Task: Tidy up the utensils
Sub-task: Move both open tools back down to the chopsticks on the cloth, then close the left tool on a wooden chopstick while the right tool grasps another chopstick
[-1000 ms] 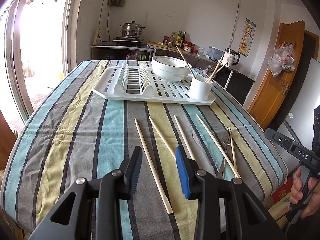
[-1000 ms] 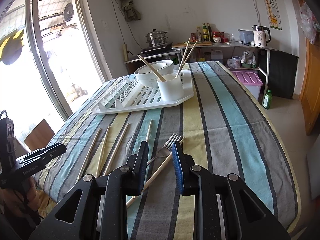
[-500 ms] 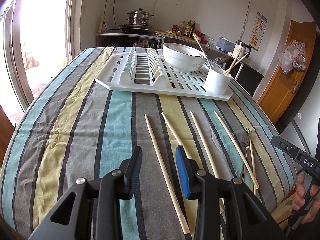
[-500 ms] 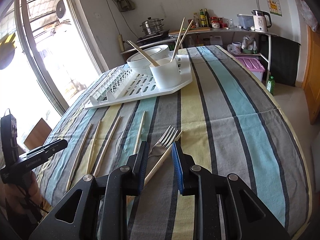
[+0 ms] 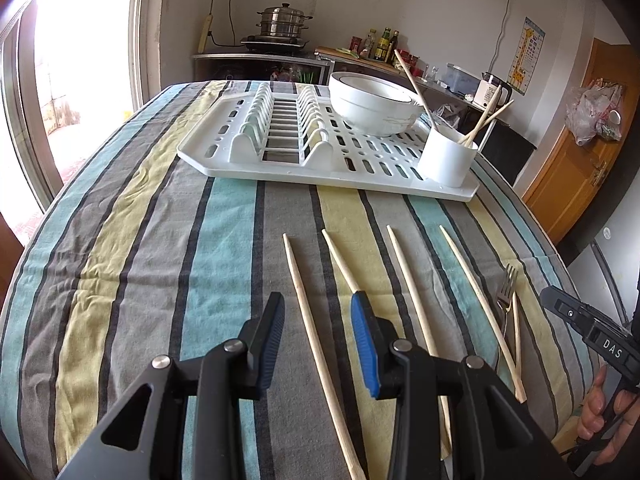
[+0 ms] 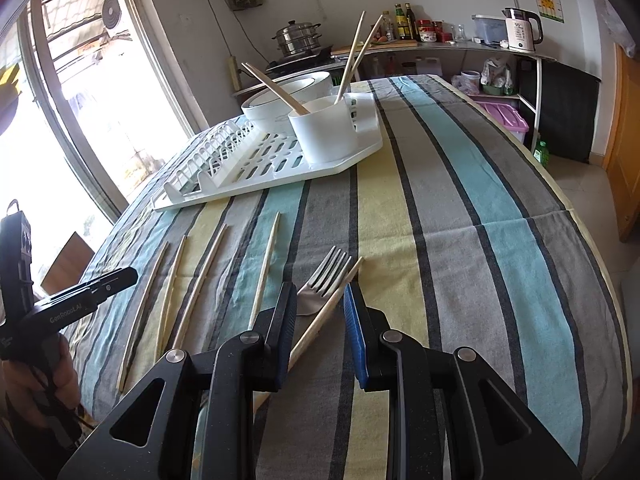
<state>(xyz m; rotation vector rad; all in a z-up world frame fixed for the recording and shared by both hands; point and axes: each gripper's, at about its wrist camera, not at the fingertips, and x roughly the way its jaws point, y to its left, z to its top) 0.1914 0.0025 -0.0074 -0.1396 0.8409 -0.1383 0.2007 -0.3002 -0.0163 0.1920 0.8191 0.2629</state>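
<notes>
Left wrist view: left gripper [image 5: 318, 328] spread, nothing pinched, over a loose chopstick [image 5: 316, 344].
Right wrist view: right gripper [image 6: 320, 316] spread, empty, fork [image 6: 324, 284] + one chopstick [image 6: 320, 320] showing in the gap.
Done: 3 chopsticks standing in white cup [image 5: 447, 156] on drying rack [image 5: 224, 160].
Left: 5 chopsticks + fork lying on cloth, well apart from cup; I'd judge under half done.
Surface: striped tablecloth [image 5: 140, 260], bowls [image 5: 374, 106] on rack.
Room: window to the left, steamer pot [image 5: 284, 20], kettle [image 6: 522, 30], wooden door [image 5: 580, 140].
</notes>
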